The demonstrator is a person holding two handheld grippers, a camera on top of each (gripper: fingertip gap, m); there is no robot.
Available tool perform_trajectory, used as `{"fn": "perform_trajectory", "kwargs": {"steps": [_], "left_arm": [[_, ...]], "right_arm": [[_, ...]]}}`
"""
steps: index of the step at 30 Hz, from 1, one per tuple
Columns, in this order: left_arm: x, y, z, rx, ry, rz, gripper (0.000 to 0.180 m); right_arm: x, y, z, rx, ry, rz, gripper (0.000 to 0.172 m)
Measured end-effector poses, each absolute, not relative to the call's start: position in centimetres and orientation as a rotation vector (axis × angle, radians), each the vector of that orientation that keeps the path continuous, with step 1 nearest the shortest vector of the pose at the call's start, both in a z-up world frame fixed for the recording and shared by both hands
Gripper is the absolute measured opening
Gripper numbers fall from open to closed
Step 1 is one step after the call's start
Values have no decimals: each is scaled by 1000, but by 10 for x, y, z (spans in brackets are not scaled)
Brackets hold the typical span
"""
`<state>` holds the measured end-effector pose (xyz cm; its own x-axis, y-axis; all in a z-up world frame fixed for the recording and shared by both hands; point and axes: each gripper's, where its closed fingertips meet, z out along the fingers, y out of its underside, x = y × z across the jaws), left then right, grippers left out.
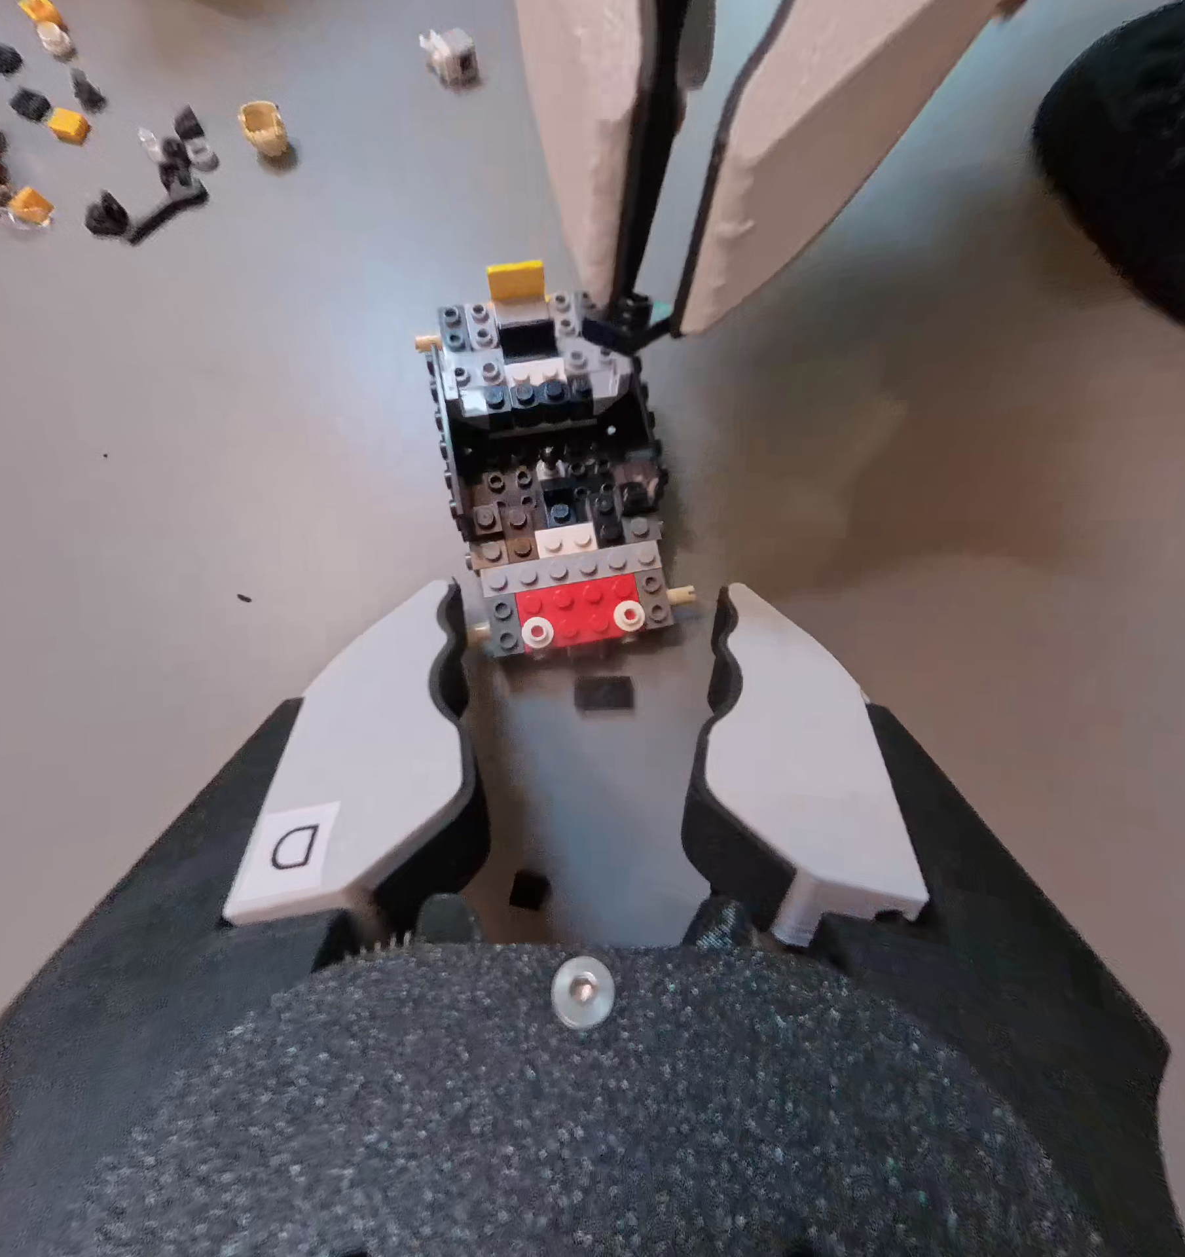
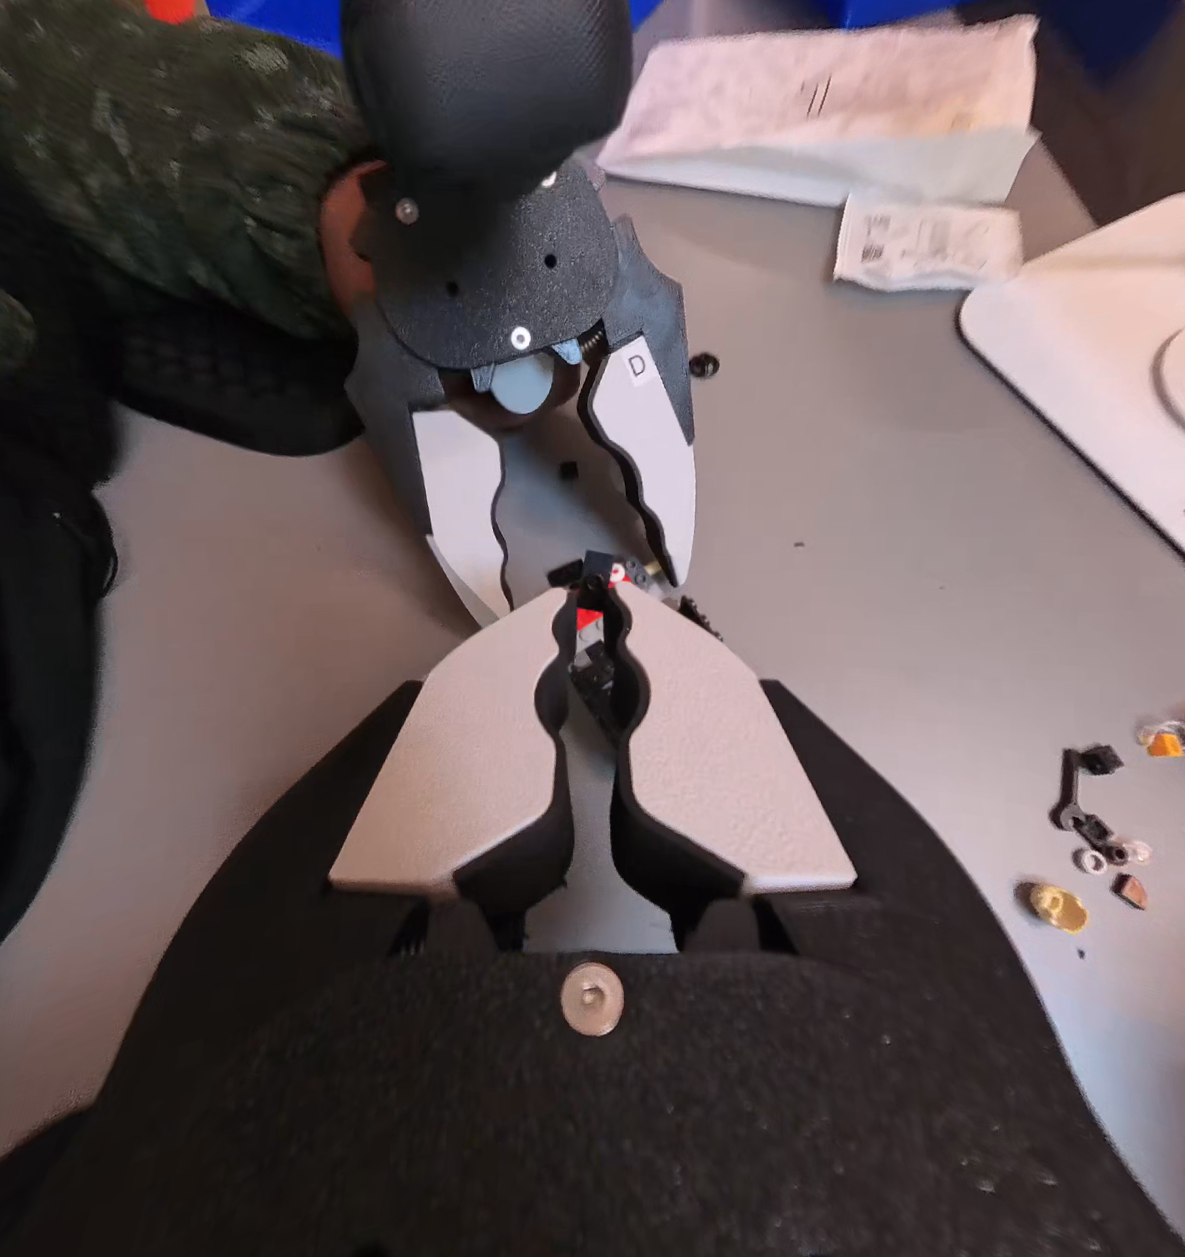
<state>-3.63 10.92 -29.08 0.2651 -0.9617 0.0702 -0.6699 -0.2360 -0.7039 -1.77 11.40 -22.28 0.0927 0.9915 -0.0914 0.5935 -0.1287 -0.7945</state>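
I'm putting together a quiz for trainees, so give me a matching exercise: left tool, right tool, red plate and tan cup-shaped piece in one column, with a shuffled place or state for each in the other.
1. left tool
2. right tool
3. red plate
4. tan cup-shaped piece

A. loose on the table
B. jaws wide apart
C. pinching a small black piece
D. on the brick model, at the end nearest the left tool

Pairs: 1-B, 2-C, 3-D, 4-A

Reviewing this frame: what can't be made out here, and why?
Right wrist view: the brick model is mostly hidden behind the fingers of the right gripper.
Both views: the small black piece at those fingertips is too small and blurred to tell its shape.
Left wrist view: the loose parts are blurred, some cut off by the left edge.
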Motion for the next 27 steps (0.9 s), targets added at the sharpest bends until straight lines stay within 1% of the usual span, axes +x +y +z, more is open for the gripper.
{"fn": "perform_trajectory", "kwargs": {"steps": [2,4,7,9,15,17,18,22,24,27], "left_arm": [[-37,107,-275,-1933,1424,-784,63],[-36,104,-255,-1881,1348,-929,52],[-31,92,-223,-1819,1210,-1293,38],[-30,87,-210,-1783,1143,-1439,29],[-21,76,-195,-1755,1059,-1623,17],[-20,77,-201,-1796,1058,-1584,6],[-20,77,-204,-1819,1066,-1558,4],[-36,80,-195,-1845,1097,-1373,4],[-70,94,-181,-1859,1036,-1114,4],[-163,116,-156,-1931,808,-611,3]], "right_arm": [[-20,113,-218,-1720,-1532,858,7],[-21,106,-213,-1651,-1523,833,7],[-24,100,-207,-1535,-1550,725,7],[-25,95,-201,-1466,-1566,648,7],[-27,85,-199,-1314,-1636,422,6],[-27,82,-203,-1289,-1664,370,6],[-26,82,-204,-1273,-1669,336,6],[-24,85,-198,-1280,-1600,329,9],[-15,90,-191,-1316,-1533,362,12],[8,100,-192,-1419,-1455,409,16]]}}
